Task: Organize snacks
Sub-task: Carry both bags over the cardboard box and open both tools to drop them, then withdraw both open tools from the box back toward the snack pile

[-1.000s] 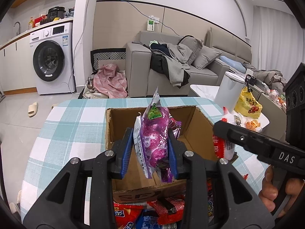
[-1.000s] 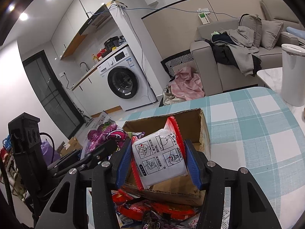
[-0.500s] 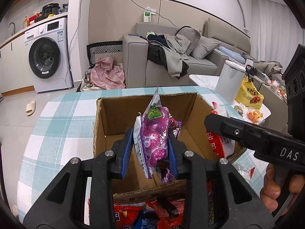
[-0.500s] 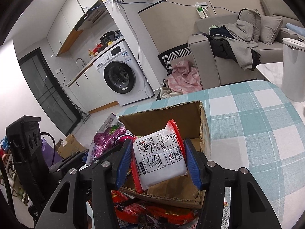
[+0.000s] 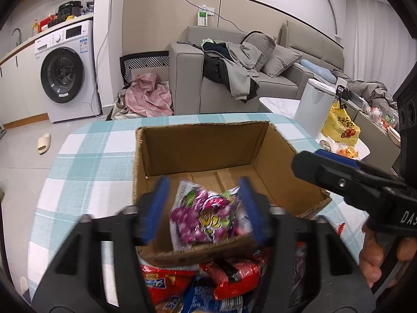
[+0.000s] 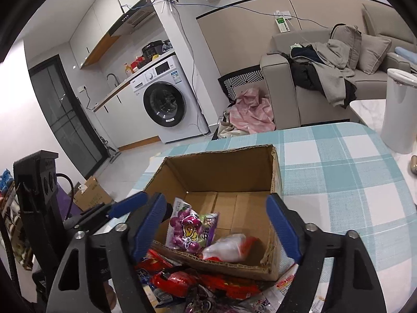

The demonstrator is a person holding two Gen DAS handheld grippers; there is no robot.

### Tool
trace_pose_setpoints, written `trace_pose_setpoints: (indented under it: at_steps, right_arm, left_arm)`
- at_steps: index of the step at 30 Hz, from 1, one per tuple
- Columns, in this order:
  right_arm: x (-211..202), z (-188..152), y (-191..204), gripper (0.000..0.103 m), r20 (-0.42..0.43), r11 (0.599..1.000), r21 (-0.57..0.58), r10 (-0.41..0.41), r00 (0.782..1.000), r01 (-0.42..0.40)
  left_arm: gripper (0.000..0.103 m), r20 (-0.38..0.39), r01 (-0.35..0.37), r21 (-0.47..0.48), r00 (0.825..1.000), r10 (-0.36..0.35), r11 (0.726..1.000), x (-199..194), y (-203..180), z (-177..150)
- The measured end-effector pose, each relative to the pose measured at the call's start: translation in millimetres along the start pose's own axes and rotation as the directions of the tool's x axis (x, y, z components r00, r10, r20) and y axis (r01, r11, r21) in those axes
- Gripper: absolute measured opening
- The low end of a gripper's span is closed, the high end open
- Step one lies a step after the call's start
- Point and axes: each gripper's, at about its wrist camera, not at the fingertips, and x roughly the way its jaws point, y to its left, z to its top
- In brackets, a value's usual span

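Left gripper [image 5: 203, 206]: jaws opening, purple packet [image 5: 206, 219] loose between them (inside the box [image 5: 208, 143]).
Right gripper [image 6: 216, 224]: jaws opening, gripping nothing, white packet [image 6: 229, 246] below.

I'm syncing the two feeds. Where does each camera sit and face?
Left wrist: on left gripper, jaws opening, facing open brown cardboard box; right gripper and hand show.
Right wrist: on right gripper, jaws opening, facing box; left gripper shows.
Shared: box, purple grape-print snack bag, white washing machine.

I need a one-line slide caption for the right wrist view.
Right gripper opening above the cardboard box; purple snack bag and white-red packet lie inside.
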Motion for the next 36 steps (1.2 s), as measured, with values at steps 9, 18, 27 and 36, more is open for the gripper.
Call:
trace_pose_setpoints:
  at_steps: [9, 18, 27, 36]
  right_arm:
    - [-35.2, -11.8, 3.4, 0.103, -0.015, 0.998, -0.044, -0.043, 0.999, 0.043]
    - [-63.4, -35.5, 0.1, 0.103, -0.041, 0.998, -0.048, -0.047, 0.998, 0.045]
    - [-71.5, -63.2, -2.0, 0.103, -0.088, 0.998, -0.034, -0.049, 0.995, 0.046]
    - [-71.3, -92.3, -1.8, 0.103, -0.156, 0.997, -0.059, -0.057, 0.986, 0.049]
  left_arm:
    - [0.103, 0.061, -0.013, -0.022, 0.998, 0.014, 1.0, -53.9, 5.3, -16.1]
    - [0.102, 0.053, -0.034, -0.044, 0.998, 0.037, 0.998, -96.8, 17.8, -48.6]
    - [0.102, 0.022, -0.05, -0.053, 0.998, 0.052, 0.997, -114.1, 22.5, -75.9]
    - [0.102, -0.032, -0.037, -0.043, 0.999, 0.036, 0.998, -111.3, 15.6, -102.5]
